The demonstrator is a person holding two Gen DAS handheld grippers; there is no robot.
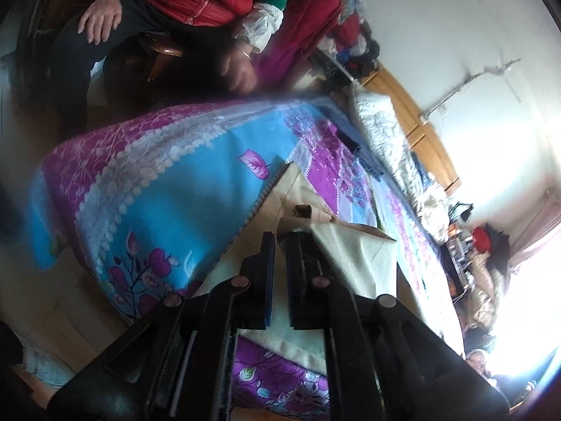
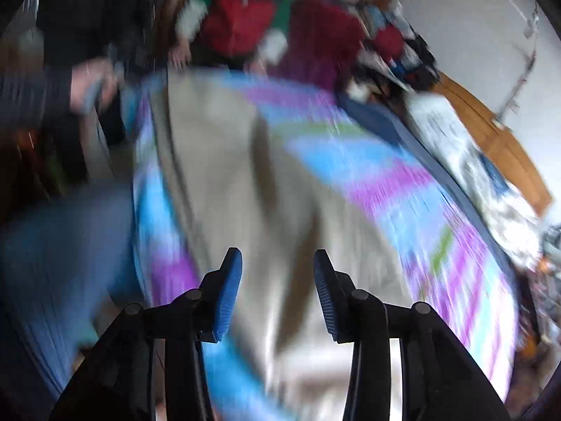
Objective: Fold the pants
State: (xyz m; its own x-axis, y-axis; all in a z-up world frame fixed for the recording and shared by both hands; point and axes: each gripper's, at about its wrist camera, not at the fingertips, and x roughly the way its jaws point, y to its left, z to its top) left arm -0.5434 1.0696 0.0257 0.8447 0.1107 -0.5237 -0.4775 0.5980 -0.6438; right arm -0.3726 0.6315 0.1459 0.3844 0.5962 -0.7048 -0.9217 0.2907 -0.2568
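Broadly, the bed (image 2: 403, 189) is covered by a blue and purple floral blanket (image 1: 168, 189), and the beige pants (image 2: 228, 182) are spread along it, one corner already raised. That raised fabric (image 1: 350, 256) is pinched by the left hand-held gripper (image 1: 279, 245), whose jaws are nearly closed on it. The right hand-held gripper (image 2: 277, 263) is held wide open above the pants, with nothing grasped; its view is badly smeared by motion. A thin pinch could be lost if the cloth is pulled fast, or the blanket could be caught along with the pants. No containers can be made out.
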